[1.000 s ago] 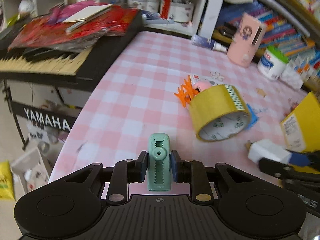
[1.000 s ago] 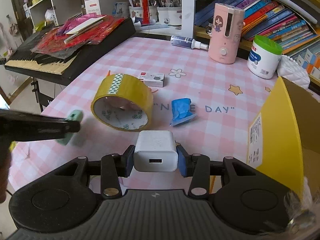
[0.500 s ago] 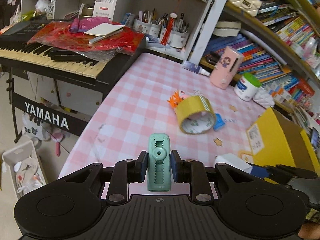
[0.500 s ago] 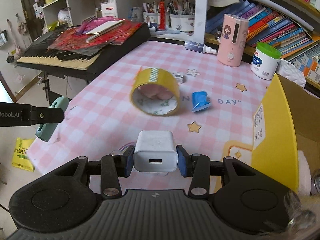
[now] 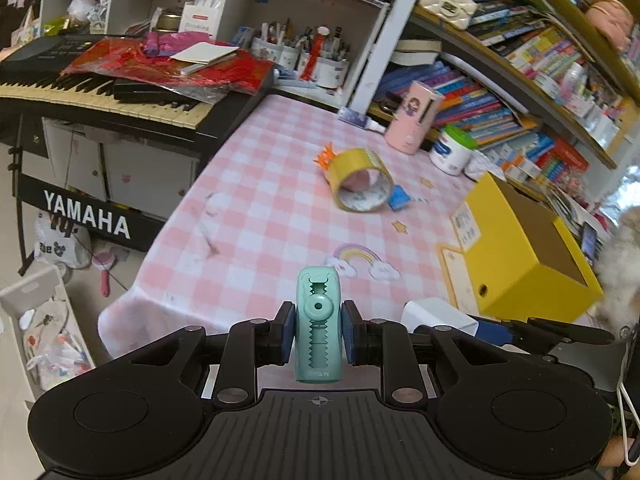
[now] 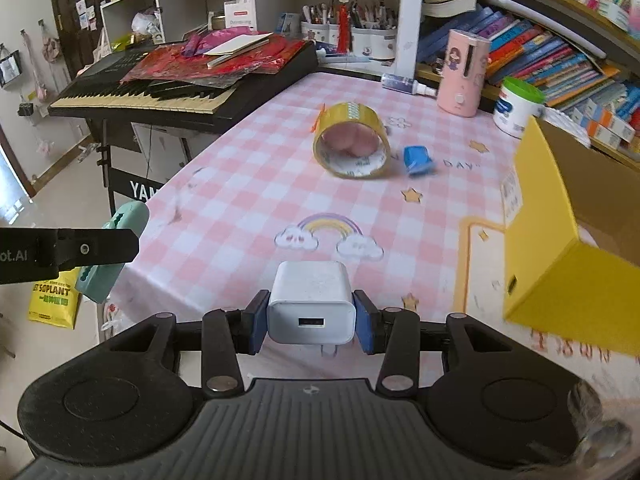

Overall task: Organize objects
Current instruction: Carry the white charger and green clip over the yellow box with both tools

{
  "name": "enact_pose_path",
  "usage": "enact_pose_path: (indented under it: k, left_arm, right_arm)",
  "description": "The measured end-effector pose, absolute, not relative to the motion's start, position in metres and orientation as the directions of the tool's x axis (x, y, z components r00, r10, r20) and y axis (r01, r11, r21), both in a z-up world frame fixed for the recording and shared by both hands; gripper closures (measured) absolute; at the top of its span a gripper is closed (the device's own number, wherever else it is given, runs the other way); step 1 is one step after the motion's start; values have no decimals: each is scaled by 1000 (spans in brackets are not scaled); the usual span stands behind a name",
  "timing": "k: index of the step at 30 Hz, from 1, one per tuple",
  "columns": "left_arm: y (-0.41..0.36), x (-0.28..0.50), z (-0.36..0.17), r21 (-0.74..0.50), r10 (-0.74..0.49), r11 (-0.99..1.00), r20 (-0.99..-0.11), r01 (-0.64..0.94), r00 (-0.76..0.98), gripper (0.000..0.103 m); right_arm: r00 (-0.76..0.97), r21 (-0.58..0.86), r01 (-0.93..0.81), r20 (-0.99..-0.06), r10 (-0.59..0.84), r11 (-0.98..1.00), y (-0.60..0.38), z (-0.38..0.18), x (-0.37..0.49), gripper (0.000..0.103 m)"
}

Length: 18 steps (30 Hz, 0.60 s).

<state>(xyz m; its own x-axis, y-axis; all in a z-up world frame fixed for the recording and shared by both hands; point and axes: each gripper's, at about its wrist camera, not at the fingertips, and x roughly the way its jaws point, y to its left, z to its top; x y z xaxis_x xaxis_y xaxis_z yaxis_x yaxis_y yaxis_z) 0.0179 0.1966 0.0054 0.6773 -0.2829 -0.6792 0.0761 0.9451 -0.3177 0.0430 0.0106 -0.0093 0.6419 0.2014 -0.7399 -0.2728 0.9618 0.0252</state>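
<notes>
Holding a mint-green clip upright between the blue pads, my left tongs are clamped on it above the near edge of the tabletop, which wears a pink checked cloth. From my right camera I see the same clip off to the left, past the tabletop's edge and over the floor. My right tongs are closed on a white charger, its port facing the lens, over the near part of the cloth just this side of a printed rainbow. Farther out, near the middle of the tabletop, a yellow tape roll lies on its side with its opening turned toward me, and something pink shows inside it. Just right of the roll lies a small blue packet. An orange spiky clip peeks out behind the roll in my left view. To the right stands an open yellow box, its cardboard interior showing. Beyond the roll I see a pink cylindrical device and a white jar with a green lid near the bookshelf, and a keyboard piled with red wrapping sits along the tabletop's left side.
</notes>
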Motion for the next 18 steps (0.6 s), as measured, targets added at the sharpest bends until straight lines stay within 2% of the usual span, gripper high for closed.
enact_pose_path:
  k: [9,18]
  left_arm:
    - [175,-11,2,-319,-350,933,-681,169,644,80]
    - [121,-9,4,-299,-431,901,-687,313,585,80]
  right_arm:
    - [658,23,-191,-739,145,981,-6,-7,-4,62]
    - [675,33,-57,-735,63,998,-49,-7,-32,62]
